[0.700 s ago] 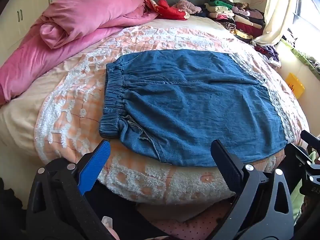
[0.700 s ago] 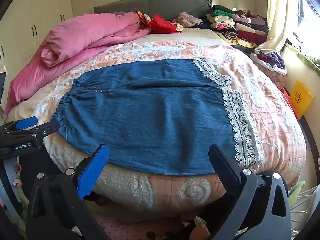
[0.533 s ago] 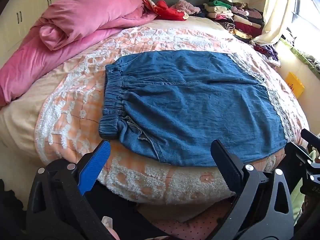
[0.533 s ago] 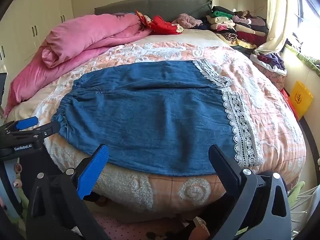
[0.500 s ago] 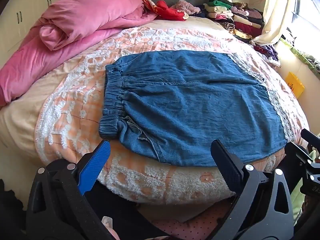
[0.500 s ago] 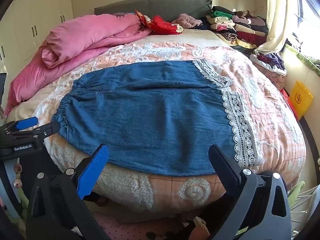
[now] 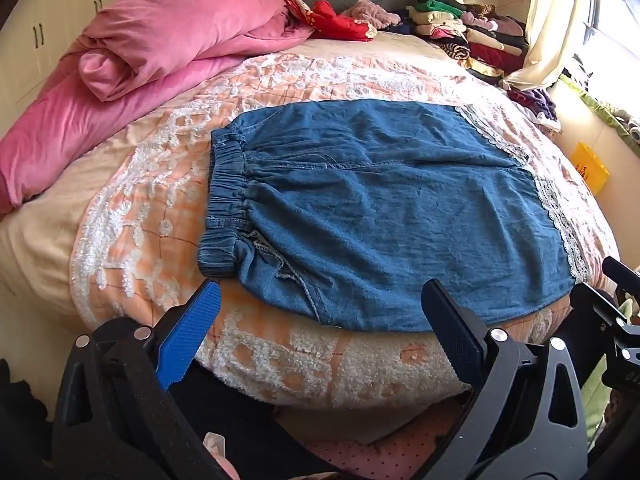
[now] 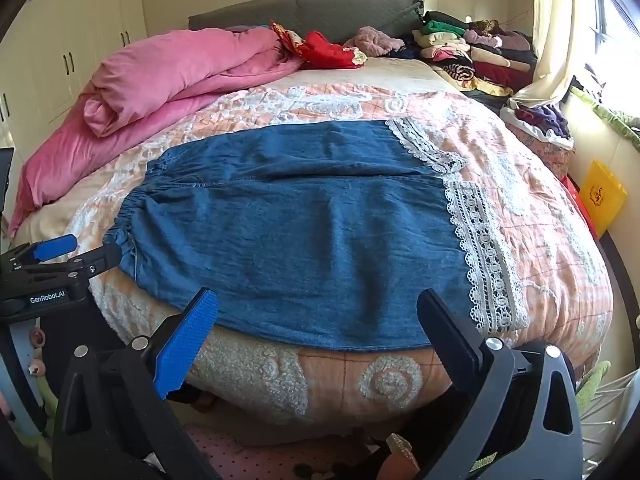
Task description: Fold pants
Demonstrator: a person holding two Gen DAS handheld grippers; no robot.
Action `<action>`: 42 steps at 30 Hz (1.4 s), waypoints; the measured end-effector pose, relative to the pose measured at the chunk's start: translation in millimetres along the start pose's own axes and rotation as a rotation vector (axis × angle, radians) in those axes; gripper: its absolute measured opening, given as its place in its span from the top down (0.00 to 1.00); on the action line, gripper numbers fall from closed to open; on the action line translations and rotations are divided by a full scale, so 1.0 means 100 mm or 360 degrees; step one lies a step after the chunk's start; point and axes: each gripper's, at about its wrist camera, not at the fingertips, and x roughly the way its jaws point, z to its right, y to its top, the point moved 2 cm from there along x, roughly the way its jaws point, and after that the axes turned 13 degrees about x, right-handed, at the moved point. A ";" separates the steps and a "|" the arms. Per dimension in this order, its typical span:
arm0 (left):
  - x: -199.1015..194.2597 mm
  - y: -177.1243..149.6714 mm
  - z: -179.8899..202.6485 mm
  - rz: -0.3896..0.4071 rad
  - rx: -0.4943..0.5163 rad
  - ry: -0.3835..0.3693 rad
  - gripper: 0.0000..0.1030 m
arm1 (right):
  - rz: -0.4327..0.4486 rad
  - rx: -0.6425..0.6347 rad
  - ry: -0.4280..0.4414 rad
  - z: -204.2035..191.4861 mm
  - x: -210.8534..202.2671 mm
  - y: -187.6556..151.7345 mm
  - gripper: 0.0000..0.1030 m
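Right now both tongs hover at the foot of the bed, neither touching cloth. Left tongs [image 7: 320, 312] gape as wide as they go, nothing between them, aimed down twd the waistband end; right tongs [image 8: 318, 312] likewise wide open & empty, aimed at the hem end. Each pair sits just short of the near edge, prob. so the person can nip that edge at two spots & lift it over in one go.

Denim pants [image 7: 380, 216] lie spread flat across the quilted bedspread [image 7: 132, 216], elastic waistband [image 7: 226, 204] to the left, white lace trim [image 8: 480, 248] on the leg ends to the right. Near edge runs along the bed's rounded foot, easy to reach w/o leaning. Looks smoothed out, ready for folding; no fold made yet, I'd say.

Pink duvet [image 7: 160, 40] is bunched up by the headboard & stacked clothes [image 8: 472, 52] sit in the far corner, well apart from the pants, leaving room to work.
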 end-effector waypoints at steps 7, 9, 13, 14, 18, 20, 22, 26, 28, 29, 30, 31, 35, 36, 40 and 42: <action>-0.01 -0.01 0.00 -0.0001 0.0001 -0.0006 0.09 | 0.0000 0.0002 0.0002 0.00 0.01 0.00 0.04; 0.00 -0.01 0.01 -0.0001 0.0001 -0.0002 0.09 | -0.0002 0.0001 0.0004 0.00 0.01 0.00 0.04; 0.00 -0.01 0.01 -0.0002 0.0003 -0.0001 0.09 | -0.0001 0.0003 0.0002 0.00 0.02 0.00 0.04; 0.01 -0.01 0.04 -0.0003 0.0008 0.0000 0.09 | -0.0001 0.0002 0.0004 0.00 0.02 0.00 0.04; 0.01 -0.01 0.03 -0.0003 0.0009 -0.0001 0.09 | -0.0004 0.0002 0.0004 0.00 0.02 0.00 0.04; 0.01 -0.01 0.04 -0.0004 0.0008 -0.0002 0.09 | 0.0000 0.0005 0.0001 0.00 0.02 0.00 0.04; 0.01 -0.01 0.04 -0.0003 0.0008 0.0000 0.09 | 0.0001 0.0011 -0.0002 0.01 0.03 -0.01 0.04; 0.01 -0.01 0.04 -0.0003 0.0008 0.0000 0.09 | -0.0008 0.0014 -0.0004 0.01 0.02 -0.01 0.04; 0.01 -0.01 0.03 -0.0002 0.0008 -0.0001 0.09 | -0.0004 0.0011 -0.0002 0.01 0.02 -0.01 0.04; 0.01 -0.01 0.03 -0.0003 0.0007 -0.0001 0.09 | -0.0001 0.0010 -0.0003 0.02 0.02 -0.01 0.04; 0.01 -0.01 0.04 -0.0002 0.0008 0.0000 0.09 | 0.0001 0.0009 -0.0004 0.02 0.02 -0.01 0.04; 0.01 -0.01 0.04 -0.0002 0.0009 -0.0001 0.09 | 0.0001 0.0009 -0.0003 0.02 0.02 -0.01 0.04; 0.01 -0.01 0.04 -0.0002 0.0008 0.0001 0.09 | -0.0009 0.0009 -0.0007 0.02 0.04 -0.01 0.04; 0.01 -0.02 0.04 -0.0003 0.0008 -0.0001 0.09 | -0.0012 0.0010 -0.0008 0.02 0.04 -0.01 0.04; 0.01 -0.02 0.04 -0.0003 0.0006 0.0000 0.09 | -0.0017 0.0003 -0.0008 0.01 0.07 -0.01 0.04; 0.01 -0.02 0.04 -0.0003 0.0008 0.0000 0.09 | -0.0020 0.0007 -0.0005 0.01 0.08 -0.01 0.04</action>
